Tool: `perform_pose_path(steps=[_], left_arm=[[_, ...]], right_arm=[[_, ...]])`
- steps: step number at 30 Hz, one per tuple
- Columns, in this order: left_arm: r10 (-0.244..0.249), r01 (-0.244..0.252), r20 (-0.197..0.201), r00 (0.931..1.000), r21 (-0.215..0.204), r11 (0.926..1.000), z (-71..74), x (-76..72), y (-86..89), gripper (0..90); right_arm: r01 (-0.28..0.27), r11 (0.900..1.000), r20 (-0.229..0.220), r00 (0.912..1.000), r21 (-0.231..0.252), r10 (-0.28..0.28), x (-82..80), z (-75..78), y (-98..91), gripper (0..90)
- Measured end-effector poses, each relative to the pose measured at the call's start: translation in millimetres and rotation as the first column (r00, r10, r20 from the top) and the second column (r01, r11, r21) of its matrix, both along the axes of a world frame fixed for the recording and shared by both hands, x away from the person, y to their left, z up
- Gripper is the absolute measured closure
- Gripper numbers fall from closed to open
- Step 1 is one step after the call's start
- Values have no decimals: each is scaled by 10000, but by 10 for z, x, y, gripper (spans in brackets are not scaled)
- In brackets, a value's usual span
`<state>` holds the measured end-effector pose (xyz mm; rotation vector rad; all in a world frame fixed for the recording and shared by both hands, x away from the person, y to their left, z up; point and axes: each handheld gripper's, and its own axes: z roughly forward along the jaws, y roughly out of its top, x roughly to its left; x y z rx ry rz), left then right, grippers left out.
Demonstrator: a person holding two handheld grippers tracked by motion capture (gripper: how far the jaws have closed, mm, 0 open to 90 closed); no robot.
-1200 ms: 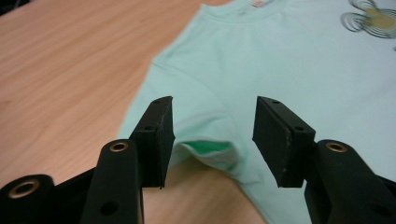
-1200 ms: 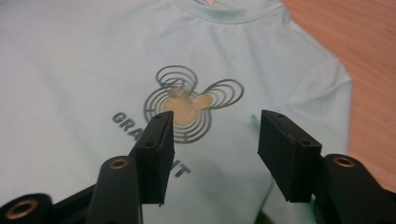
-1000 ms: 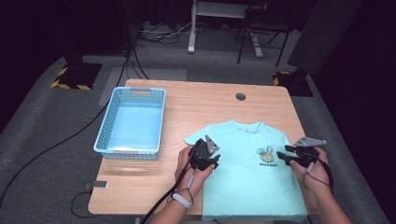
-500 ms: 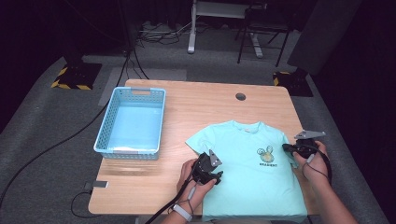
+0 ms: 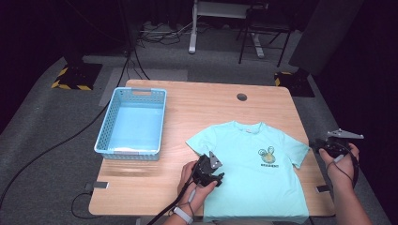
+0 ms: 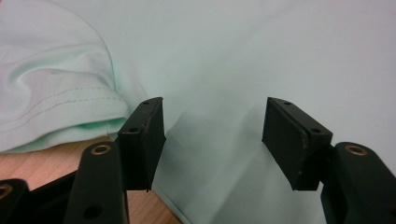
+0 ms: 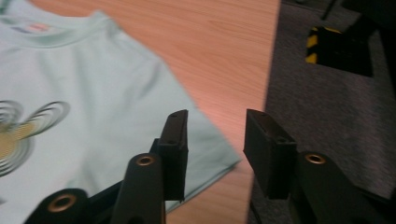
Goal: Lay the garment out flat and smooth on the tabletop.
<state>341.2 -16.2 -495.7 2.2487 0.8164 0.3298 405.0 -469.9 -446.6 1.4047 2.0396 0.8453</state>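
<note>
Table [image 5: 187, 108] of pale wood, bearing a mint-green cotton T-shirt [image 5: 253, 173] spread flat at its right half, beside an empty light-blue plastic basket [image 5: 132, 123]. Likely squaring up to fold: next, pinching side hem and sleeve. Left gripper [image 6: 212, 140] released, half-wide over cloth; right gripper [image 7: 215, 149] just reopened, empty, above the sleeve edge.

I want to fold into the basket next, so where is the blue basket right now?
In the high view, the blue basket sits on the left half of the wooden table, left of the mint T-shirt and apart from it.
</note>
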Motion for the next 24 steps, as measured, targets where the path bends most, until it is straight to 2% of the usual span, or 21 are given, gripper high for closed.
perform_pose_path(steps=[2,4,6,8,10,12,16,18,20,24], left_arm=[[-67,67,35,10000,-63,10000,18,-7,-23,374],[-164,164,34,9999,-89,9998,29,-19,-49,362],[-251,251,13,9997,-61,9997,20,-20,-78,355],[-310,310,-69,9995,-27,9995,-1,-9,-103,346],[-319,319,-84,9995,7,9995,-16,4,-124,337],[-290,289,86,9995,59,9996,-32,32,-137,326],[-195,195,23,9998,-134,9997,-59,83,-124,315],[-190,191,62,9998,-240,9995,-68,133,-105,321],[-122,124,73,9999,-306,9995,-75,172,-91,322],[49,-43,175,9998,-375,9993,-83,294,-56,327]], right_arm=[[-636,9979,47,9980,140,635,-111,15,119,544],[-1489,9879,18,9888,441,1490,-234,15,275,502],[-2257,9729,-141,9739,507,2267,-357,-22,447,468],[-2906,9556,-412,9553,485,2926,-451,-105,604,419],[-3377,9398,-712,9374,532,3409,-495,-211,719,369],[-3632,9300,-896,9259,566,3671,-495,-309,788,353],[-3676,9289,-1117,9222,446,3703,-471,-393,849,338],[-3701,9285,-1399,9183,291,3704,-392,-454,873,313],[-3634,9308,-1231,9227,396,3654,-327,-473,865,310],[-3614,9318,-1169,9245,348,3629,-182,-478,878,306]])
